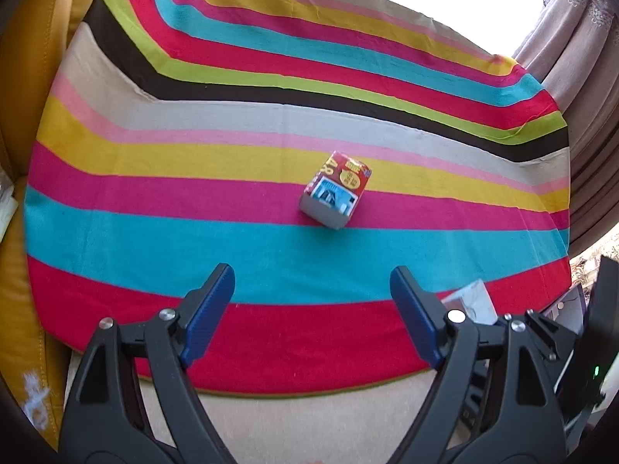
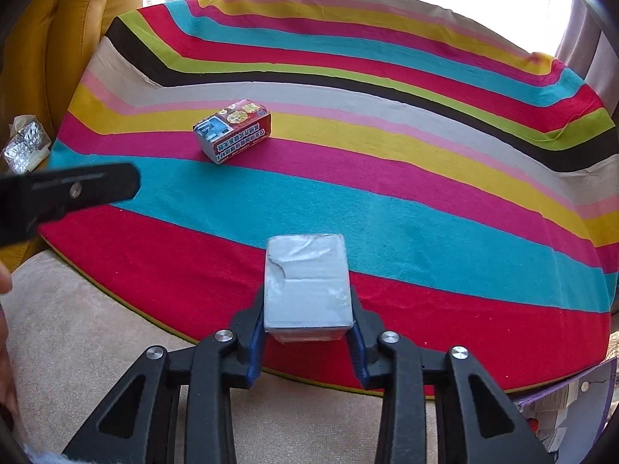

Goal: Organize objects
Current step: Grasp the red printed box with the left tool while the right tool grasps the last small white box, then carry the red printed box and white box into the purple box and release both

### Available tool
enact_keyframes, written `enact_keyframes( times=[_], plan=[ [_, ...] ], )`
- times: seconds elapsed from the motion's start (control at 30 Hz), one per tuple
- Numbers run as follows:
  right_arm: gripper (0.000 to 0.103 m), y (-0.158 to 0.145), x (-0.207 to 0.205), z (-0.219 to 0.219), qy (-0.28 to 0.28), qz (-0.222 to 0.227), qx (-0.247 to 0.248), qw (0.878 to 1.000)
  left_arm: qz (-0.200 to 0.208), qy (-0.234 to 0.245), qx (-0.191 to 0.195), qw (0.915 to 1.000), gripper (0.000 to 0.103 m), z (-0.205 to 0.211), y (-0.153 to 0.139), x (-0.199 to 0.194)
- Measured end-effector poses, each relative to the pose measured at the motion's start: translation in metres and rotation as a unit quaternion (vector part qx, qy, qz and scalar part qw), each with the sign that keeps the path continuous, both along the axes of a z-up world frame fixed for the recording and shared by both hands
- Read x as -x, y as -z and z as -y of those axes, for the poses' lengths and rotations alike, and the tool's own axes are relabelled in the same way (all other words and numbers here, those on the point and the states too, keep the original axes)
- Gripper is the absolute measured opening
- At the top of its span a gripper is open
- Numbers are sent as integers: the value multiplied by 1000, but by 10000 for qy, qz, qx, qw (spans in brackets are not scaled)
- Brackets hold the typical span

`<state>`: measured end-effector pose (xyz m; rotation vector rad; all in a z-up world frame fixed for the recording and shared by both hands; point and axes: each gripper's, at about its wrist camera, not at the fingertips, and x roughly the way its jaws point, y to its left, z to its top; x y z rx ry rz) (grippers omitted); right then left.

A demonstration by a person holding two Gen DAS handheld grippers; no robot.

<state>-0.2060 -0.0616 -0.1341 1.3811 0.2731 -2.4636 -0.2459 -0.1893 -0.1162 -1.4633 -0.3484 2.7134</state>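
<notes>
A small red and grey printed box [image 1: 336, 189] lies on the striped cloth [image 1: 193, 208], on its pink and yellow bands; the right wrist view has the same printed box [image 2: 233, 130] at upper left. My left gripper [image 1: 311, 294] hangs open over the blue and red stripes, short of the box, with nothing between its blue pads [image 1: 211, 309]. My right gripper [image 2: 307, 323] is shut on a plain grey box [image 2: 307, 282], its pads pressing both sides over the red stripe near the cloth's front edge. A corner of that grey box [image 1: 474, 301] shows behind the left gripper's right finger.
A yellow leather cushion [image 1: 27, 116] borders the cloth on the left, with a foil packet [image 2: 25, 147] on it. Beige upholstery [image 2: 116, 328] lies in front. Curtains [image 1: 572, 58] hang at the right. Papers and a dark device [image 1: 595, 328] sit at the lower right. The left gripper's arm [image 2: 65, 193] crosses the right wrist view.
</notes>
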Motion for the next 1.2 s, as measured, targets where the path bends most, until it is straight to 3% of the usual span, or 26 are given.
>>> enact_keyframes(
  times=[0.3, 0.53, 0.6, 0.67, 0.7, 0.87, 1.2],
  plan=[
    [37, 1, 2, 1, 152, -120, 5, 9998, 162, 293, 105, 9994, 85, -13, 17, 53],
    [37, 1, 6, 0, 241, -111, 100, 9996, 36, 469, 279, 9985, 85, -22, 22, 75],
    [37, 1, 6, -1, 252, -115, 109, 9996, 28, 550, 369, 9978, 77, -27, 24, 80],
    [37, 1, 6, -1, 261, -126, 110, 9995, 71, 684, 372, 9969, 52, -32, 28, 81],
    [37, 1, 5, -2, 267, -130, 117, 9995, 104, 751, 394, 9963, 47, -35, 31, 81],
    [37, 3, 6, -2, 270, -139, 119, 9995, 56, 756, 451, 9961, 46, -39, 29, 74],
    [37, 5, 11, -5, 285, -130, 123, 9994, 3, 58, 523, 9986, 46, -32, 6, 6]
  ],
)
